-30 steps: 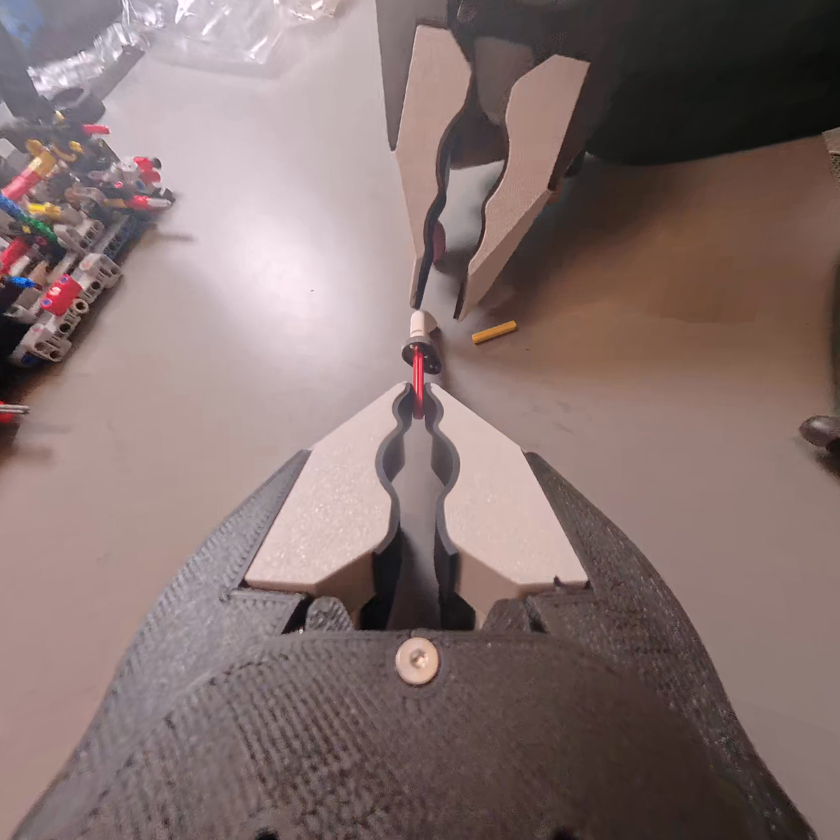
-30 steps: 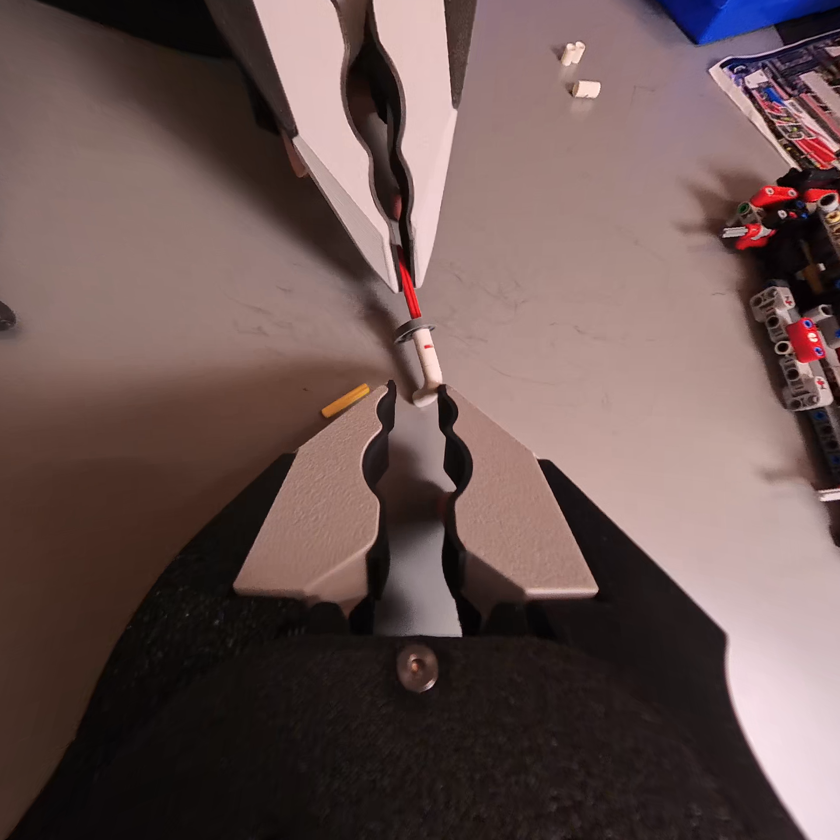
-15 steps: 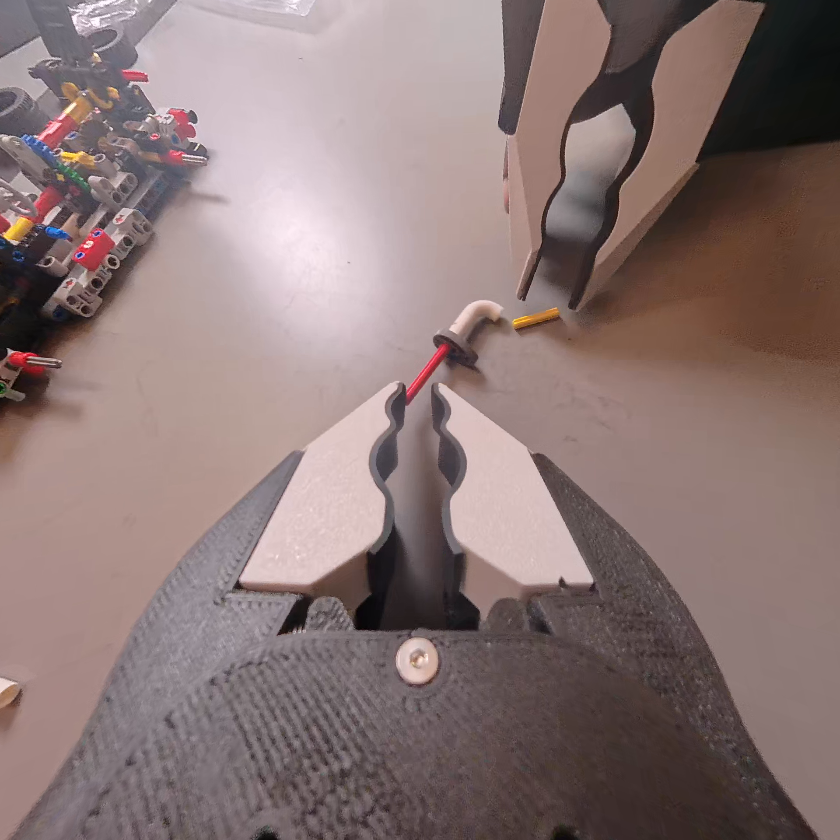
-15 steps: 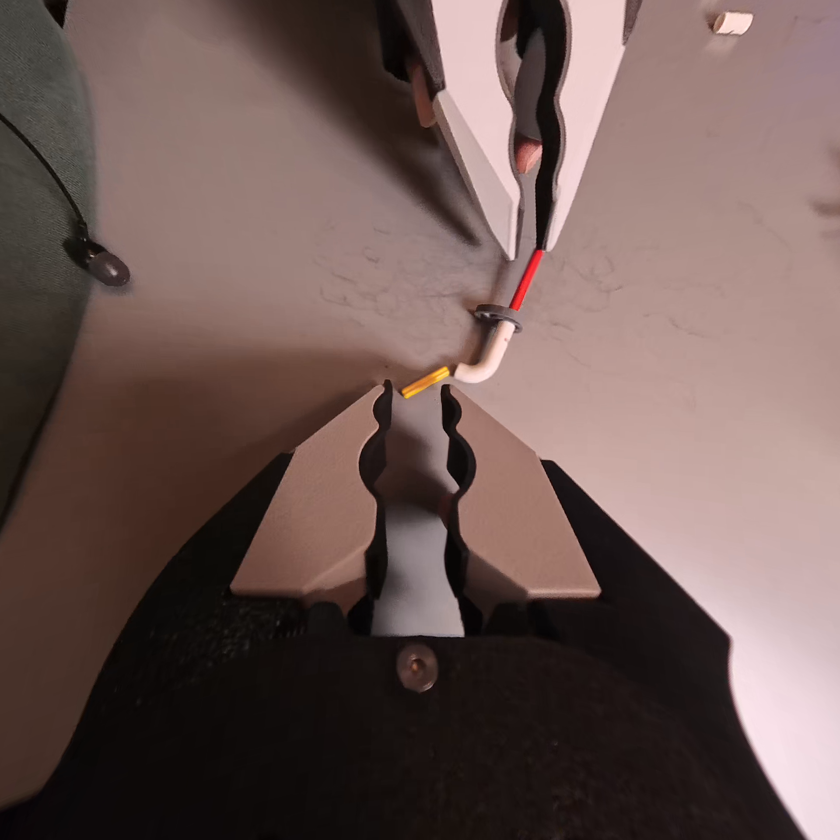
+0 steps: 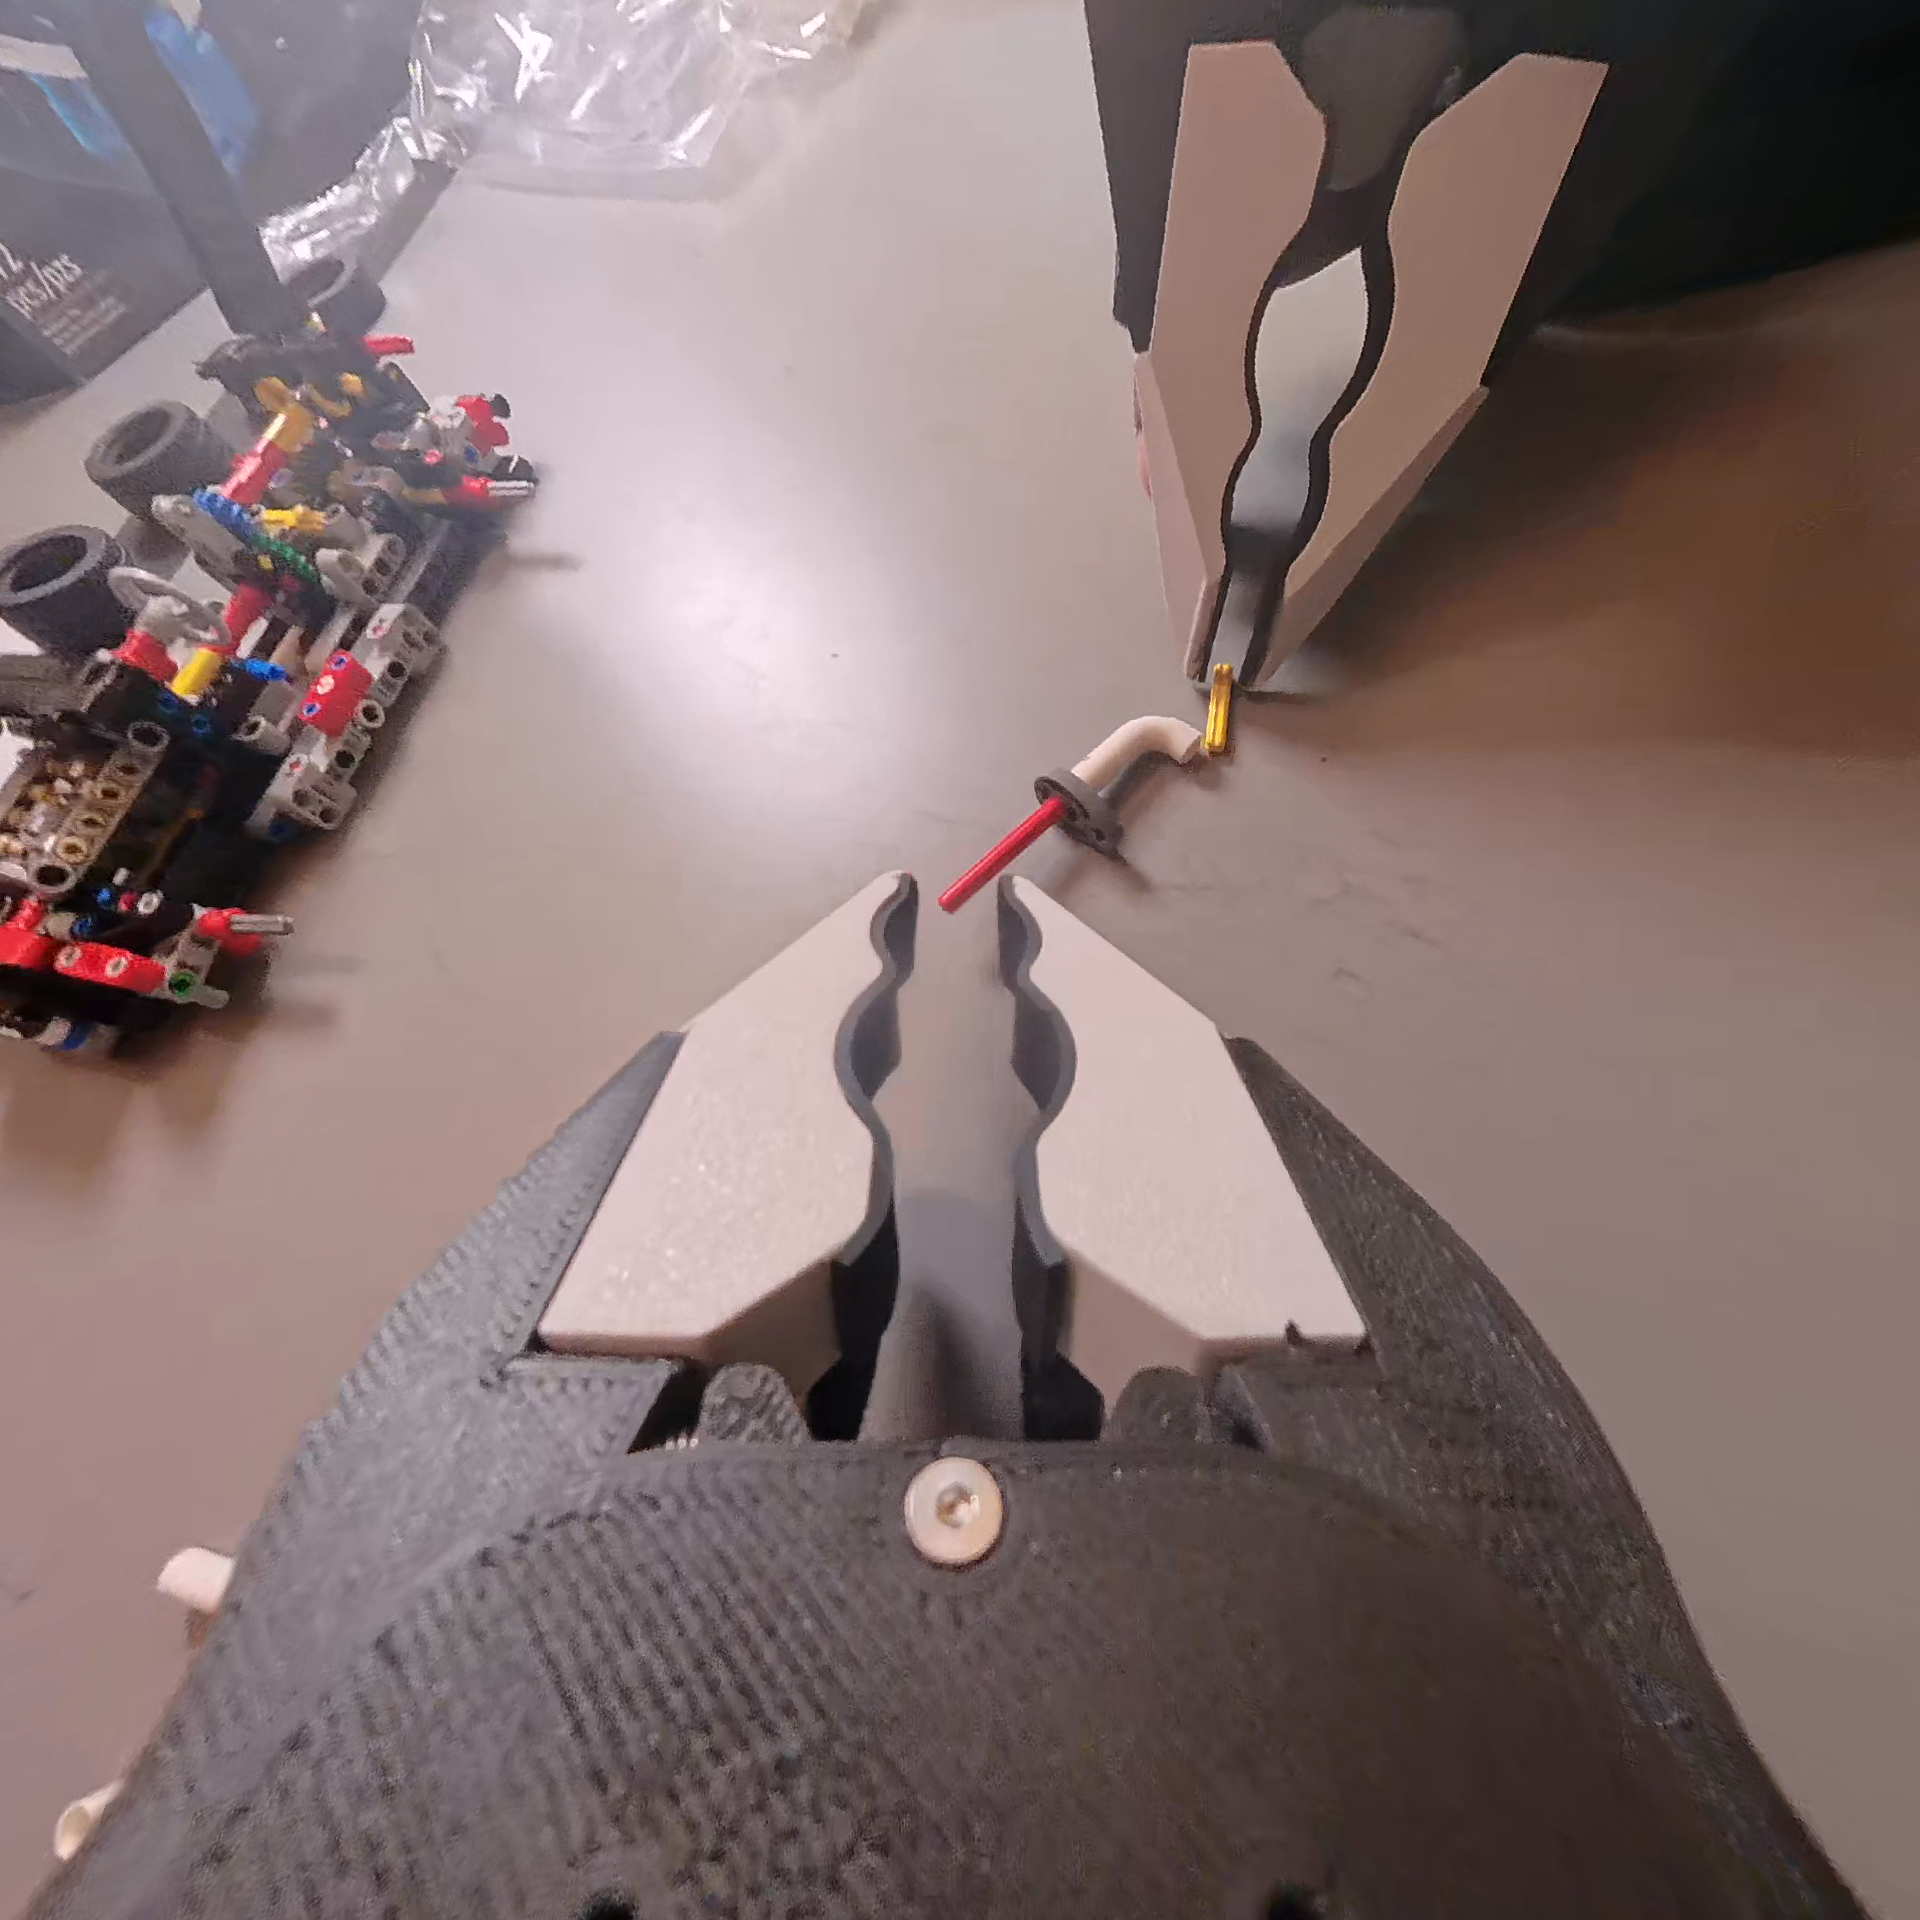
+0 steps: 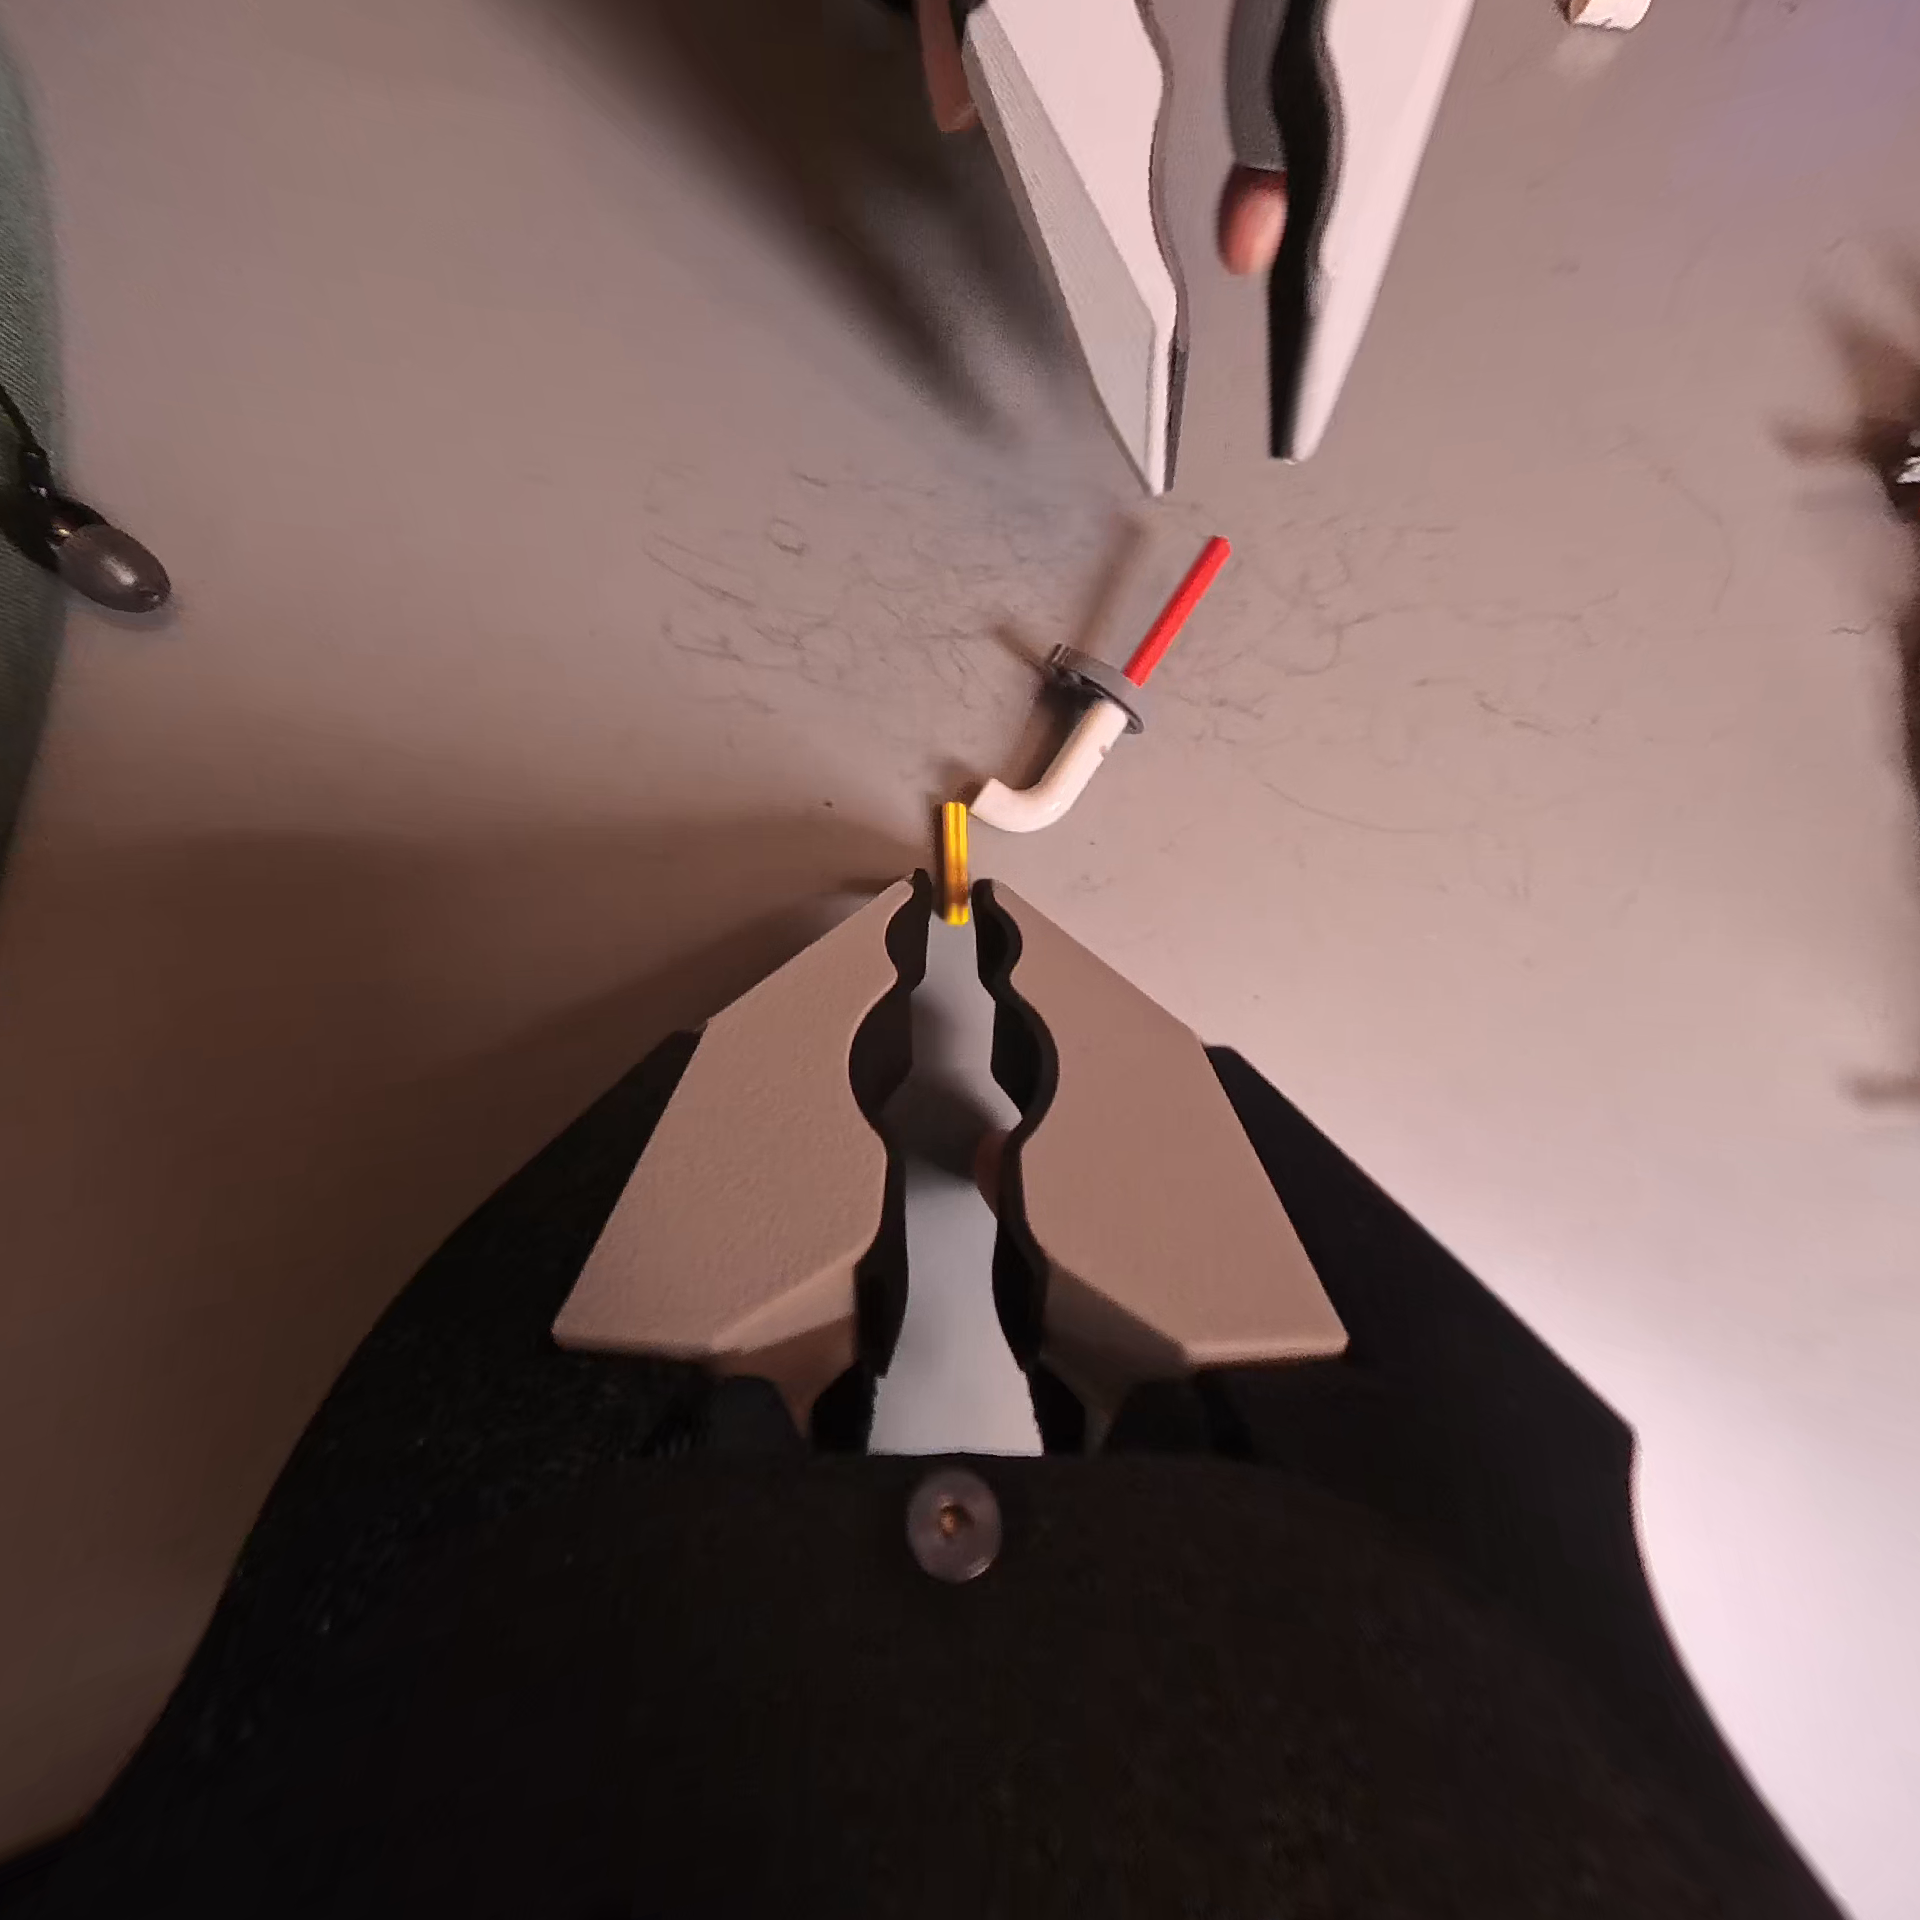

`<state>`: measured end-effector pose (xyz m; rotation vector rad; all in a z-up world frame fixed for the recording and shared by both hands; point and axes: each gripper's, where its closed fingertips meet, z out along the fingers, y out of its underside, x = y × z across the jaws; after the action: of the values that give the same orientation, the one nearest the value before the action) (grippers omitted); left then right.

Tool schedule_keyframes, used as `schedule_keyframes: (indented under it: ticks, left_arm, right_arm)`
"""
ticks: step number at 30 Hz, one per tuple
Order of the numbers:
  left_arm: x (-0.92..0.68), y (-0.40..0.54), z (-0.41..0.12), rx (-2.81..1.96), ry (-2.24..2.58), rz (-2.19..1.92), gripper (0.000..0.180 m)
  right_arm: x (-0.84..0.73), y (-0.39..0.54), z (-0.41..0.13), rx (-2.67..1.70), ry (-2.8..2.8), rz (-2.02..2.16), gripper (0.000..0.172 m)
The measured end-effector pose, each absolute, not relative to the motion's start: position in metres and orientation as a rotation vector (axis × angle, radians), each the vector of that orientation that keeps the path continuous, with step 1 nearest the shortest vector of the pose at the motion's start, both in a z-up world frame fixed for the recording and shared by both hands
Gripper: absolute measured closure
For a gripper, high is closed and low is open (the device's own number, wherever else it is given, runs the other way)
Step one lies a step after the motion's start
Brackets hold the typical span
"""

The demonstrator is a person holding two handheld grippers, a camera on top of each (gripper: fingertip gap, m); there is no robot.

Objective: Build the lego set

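1. grey-beige fingers of the left gripper (image 5: 956, 899) stand apart, nothing clamped; the free end of a red axle (image 5: 1003, 854) sits just ahead of the tips, in line with the gap, touching neither pad.
2. red axle runs forward and to the right of that gripper into a dark grey round piece (image 5: 1081, 816), then a white bent tube (image 5: 1138, 743); the whole little assembly lies on the grey-brown table (image 5: 727, 623).
3. yellow pin (image 6: 954, 862) lies on the table just beside the white tube's end; its near end is between the tips of the right gripper (image 6: 951, 902).
4. right gripper is narrowly parted with its tips down at the table; pads sit very close to the pin on both sides (cannot tell if they press it yet).
5. seen from the left wrist, the right gripper (image 5: 1231, 675) is ahead and to the right, tips at the yellow pin (image 5: 1218, 707).
6. far left of the left gripper: a half-built brick vehicle chassis (image 5: 208, 623), many colours, with black tyres; clear plastic bags (image 5: 623, 83) beyond it.
7. small white pieces (image 5: 192, 1579) beside the left gripper's body, low left.
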<state>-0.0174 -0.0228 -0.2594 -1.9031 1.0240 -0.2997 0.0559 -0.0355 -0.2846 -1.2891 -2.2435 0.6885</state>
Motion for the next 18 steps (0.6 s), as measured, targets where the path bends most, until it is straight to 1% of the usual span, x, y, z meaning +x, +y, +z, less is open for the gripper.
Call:
schedule_keyframes:
  ticks: [2,5,8,9,11,13,14,18]
  left_arm:
    - [-0.015,-0.019,-0.262,-1.854,1.129,-0.279,0.157]
    - [-0.01,-0.018,-0.268,-1.838,1.229,-0.317,0.153]
    - [-0.005,-0.017,-0.275,-1.846,1.285,-0.35,0.153]
    - [-0.004,-0.017,-0.278,-1.853,1.3,-0.349,0.156]
    - [-0.001,-0.02,-0.281,-1.866,1.322,-0.359,0.168]
    - [0.001,-0.021,-0.28,-1.857,1.311,-0.355,0.175]
    - [0.001,-0.021,-0.28,-1.858,1.301,-0.348,0.178]
    - [0.004,-0.025,-0.279,-1.867,1.27,-0.323,0.178]
  right_arm:
    - [0.054,-0.037,-0.285,-1.273,-2.246,0.682,0.166]
    - [0.054,-0.037,-0.285,-1.271,-2.244,0.685,0.167]
    - [0.055,-0.036,-0.285,-1.264,-2.249,0.678,0.17]
    - [0.055,-0.036,-0.285,-1.259,-2.249,0.676,0.17]
    - [0.056,-0.036,-0.285,-1.257,-2.248,0.675,0.17]
    - [0.056,-0.036,-0.285,-1.251,-2.247,0.676,0.17]
    - [0.056,-0.036,-0.285,-1.245,-2.247,0.676,0.17]
    - [0.058,-0.038,-0.283,-1.249,-2.244,0.724,0.171]
